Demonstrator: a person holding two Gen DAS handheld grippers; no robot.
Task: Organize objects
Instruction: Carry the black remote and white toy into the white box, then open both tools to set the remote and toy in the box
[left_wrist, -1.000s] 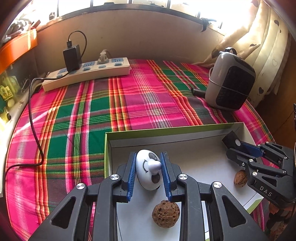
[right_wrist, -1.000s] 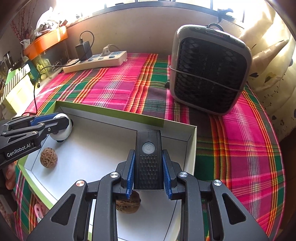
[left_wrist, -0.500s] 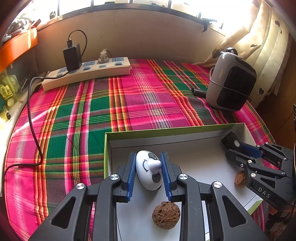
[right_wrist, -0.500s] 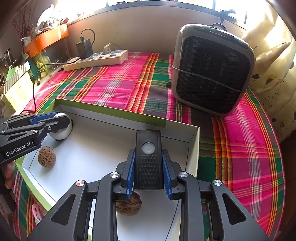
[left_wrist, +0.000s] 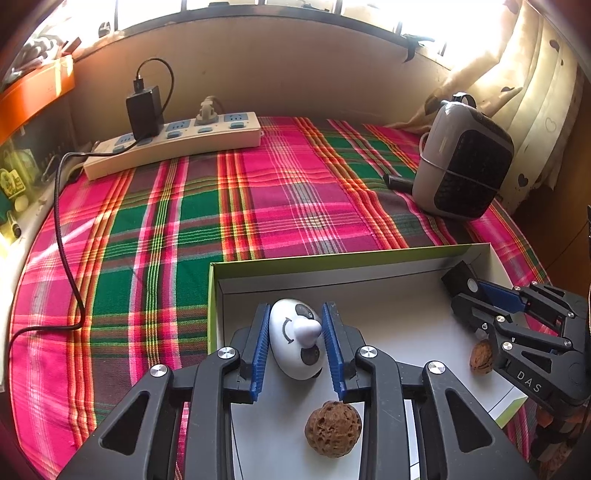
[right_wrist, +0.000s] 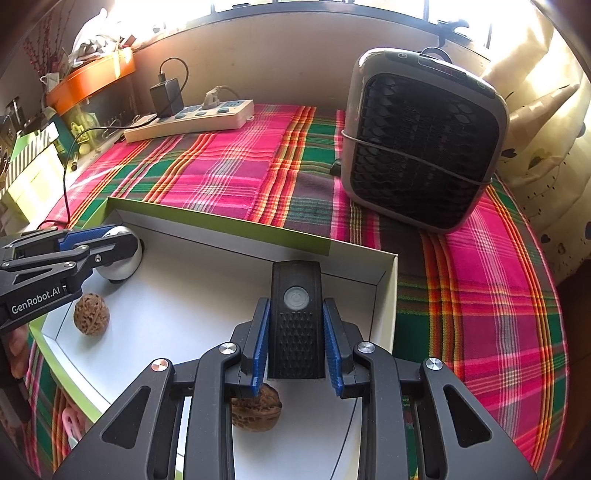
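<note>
Now releasing a toy into the box.
At frame centre my left gripper (left_wrist: 297, 345) is opening around the white toy (left_wrist: 295, 341), set down in the box (left_wrist: 369, 258); my right gripper (right_wrist: 295, 341) stays clamped on the black remote (right_wrist: 296, 314).

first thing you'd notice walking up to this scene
The loud pink-and-green plaid cloth grabs the eye first, with a white box on its near edge. Over the box, the left gripper has a white egg-shaped toy between its opening jaws, and the right gripper clamps a black remote-like device. A grey heater stands on the cloth beyond the box, towards the window.
</note>
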